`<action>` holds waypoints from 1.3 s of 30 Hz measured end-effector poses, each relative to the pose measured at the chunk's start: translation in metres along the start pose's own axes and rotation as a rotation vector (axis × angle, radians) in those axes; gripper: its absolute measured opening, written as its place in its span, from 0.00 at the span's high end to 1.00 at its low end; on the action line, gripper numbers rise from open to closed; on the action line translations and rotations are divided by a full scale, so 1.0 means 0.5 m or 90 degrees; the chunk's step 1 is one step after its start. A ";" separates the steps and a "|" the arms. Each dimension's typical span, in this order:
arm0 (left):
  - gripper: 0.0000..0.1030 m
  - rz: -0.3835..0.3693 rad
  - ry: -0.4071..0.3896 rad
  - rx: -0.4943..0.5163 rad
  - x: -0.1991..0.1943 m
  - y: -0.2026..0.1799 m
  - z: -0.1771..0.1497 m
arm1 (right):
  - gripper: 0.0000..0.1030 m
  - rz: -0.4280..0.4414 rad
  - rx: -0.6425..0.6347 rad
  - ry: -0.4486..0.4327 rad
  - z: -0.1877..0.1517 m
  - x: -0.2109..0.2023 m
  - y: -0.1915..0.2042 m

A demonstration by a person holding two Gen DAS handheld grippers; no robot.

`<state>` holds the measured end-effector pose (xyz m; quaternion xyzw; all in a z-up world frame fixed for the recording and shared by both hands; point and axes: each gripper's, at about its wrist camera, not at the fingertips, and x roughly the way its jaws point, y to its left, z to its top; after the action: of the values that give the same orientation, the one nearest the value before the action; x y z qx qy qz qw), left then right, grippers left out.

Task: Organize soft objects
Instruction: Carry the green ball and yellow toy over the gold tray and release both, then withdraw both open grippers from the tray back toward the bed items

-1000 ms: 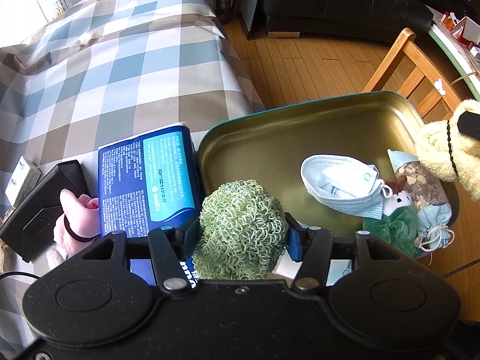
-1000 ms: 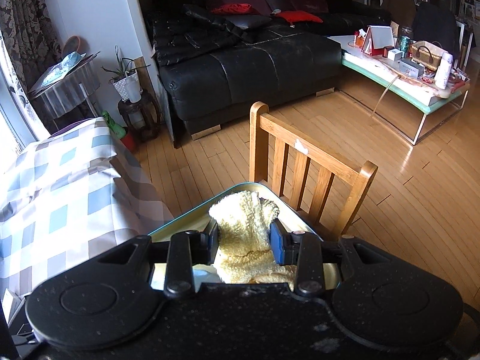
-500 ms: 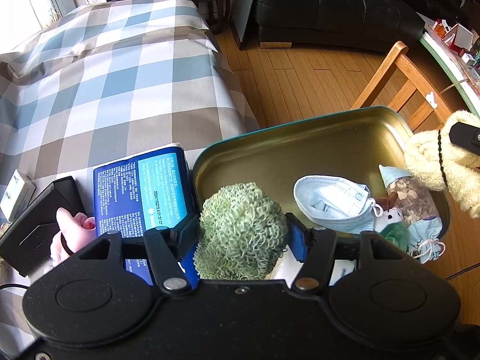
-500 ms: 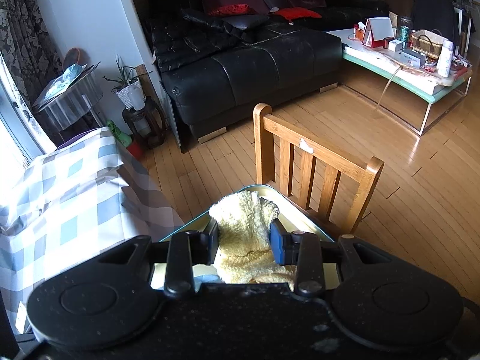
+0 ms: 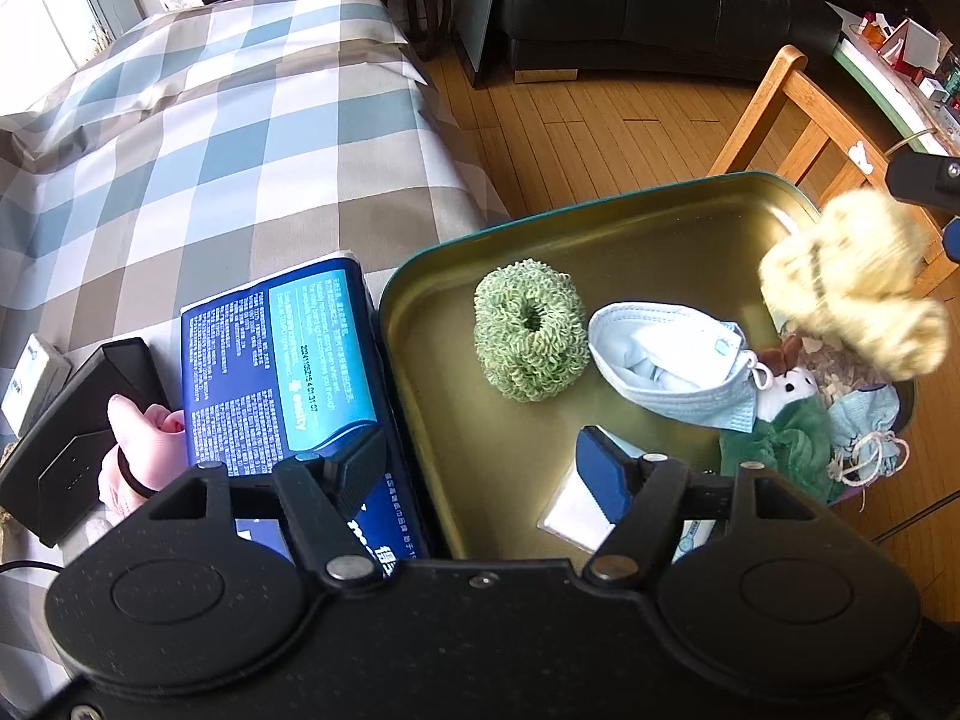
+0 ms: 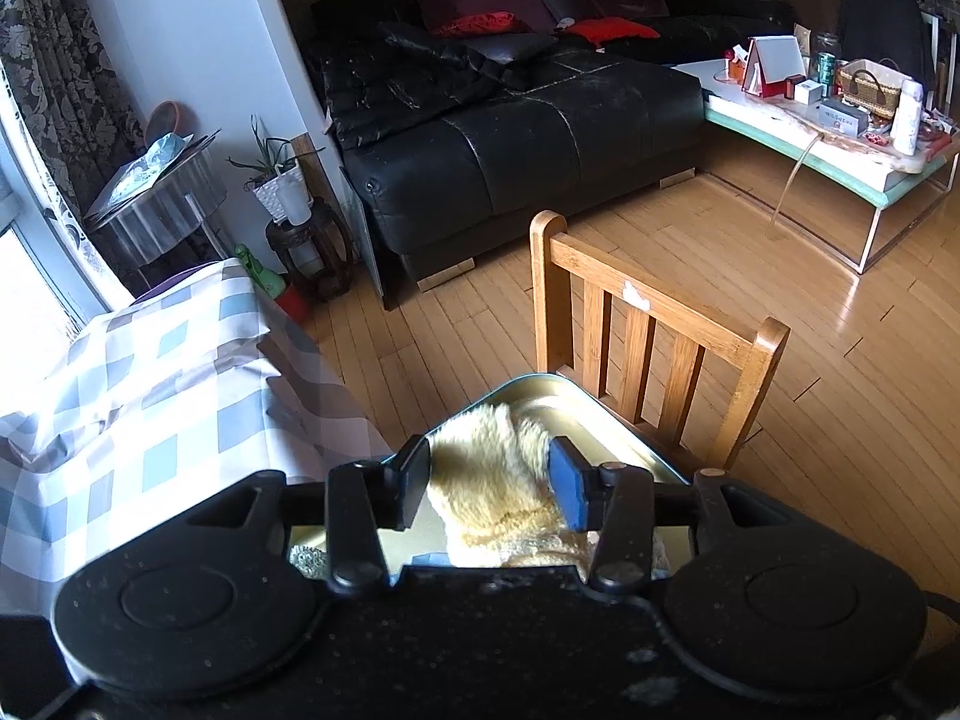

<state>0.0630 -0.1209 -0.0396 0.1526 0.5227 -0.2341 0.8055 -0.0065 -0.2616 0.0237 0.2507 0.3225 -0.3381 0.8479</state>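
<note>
Green scrubber deposited mid-tray, left gripper released; cream fluffy item between loosening right gripper jaws, drop pending.

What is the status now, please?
Left gripper open, jaws just opened, green scrunchie dropped in tray. Right gripper just opening, cream fluffy cloth between jaws. Nothing blocking.

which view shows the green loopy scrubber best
The left wrist view. There the green loopy scrubber lies whole on the floor of the gold tray, clear of the left gripper, whose jaws have just been opening. In the right wrist view only a pale sliver of it peeks past the gripper body.
</note>
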 end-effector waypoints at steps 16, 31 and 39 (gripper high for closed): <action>0.36 0.003 -0.006 0.003 -0.016 -0.006 -0.007 | 0.55 -0.010 0.004 0.006 -0.002 -0.001 -0.008; 0.36 0.010 -0.021 -0.002 -0.053 0.006 -0.019 | 0.54 -0.027 -0.007 0.018 -0.007 0.004 -0.009; 0.36 0.017 -0.027 -0.007 -0.075 0.023 -0.035 | 0.53 -0.042 -0.030 0.025 -0.016 0.007 0.000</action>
<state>0.0428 -0.0946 -0.0123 0.1500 0.5046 -0.2238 0.8202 -0.0075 -0.2580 0.0158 0.2265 0.3552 -0.3528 0.8355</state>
